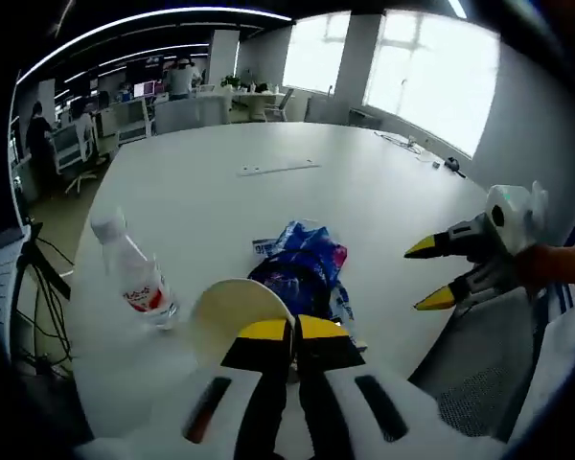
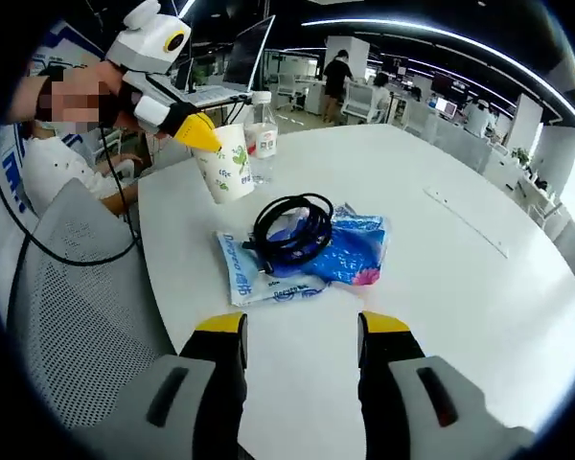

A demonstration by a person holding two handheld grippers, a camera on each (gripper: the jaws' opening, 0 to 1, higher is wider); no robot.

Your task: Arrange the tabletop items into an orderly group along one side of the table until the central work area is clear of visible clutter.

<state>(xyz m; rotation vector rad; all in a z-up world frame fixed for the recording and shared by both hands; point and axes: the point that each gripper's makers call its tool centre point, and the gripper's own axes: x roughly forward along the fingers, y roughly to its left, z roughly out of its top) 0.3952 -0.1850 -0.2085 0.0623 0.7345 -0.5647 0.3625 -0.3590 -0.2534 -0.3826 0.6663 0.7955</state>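
Left gripper view looks across a round white table (image 1: 268, 201), where the left gripper (image 1: 294, 331) has its yellow-tipped jaws pinched together on the rim of a paper cup (image 1: 238, 316) near the table's near edge. Just to the cup's left stands a clear water bottle (image 1: 134, 273) with a red label, tilted in this view. Behind the cup lies a blue snack bag (image 1: 307, 254) with a coiled black cable on it. The right gripper (image 1: 431, 273) comes in from the right with a clear gap between its jaws, nothing in them, hanging off the table's edge over a grey mesh chair (image 1: 479, 374). Right gripper view shows its own jaws (image 2: 302, 326) standing wide apart above the bare tabletop, pointed at the black cable (image 2: 292, 230) coiled on top of the bag (image 2: 350, 244) and a flat blue wipes packet (image 2: 254, 273). Beyond them the cup (image 2: 227, 163) stands upright in the left gripper's (image 2: 196, 132) grip, with the bottle (image 2: 261, 134) just beside it near the table's edge.
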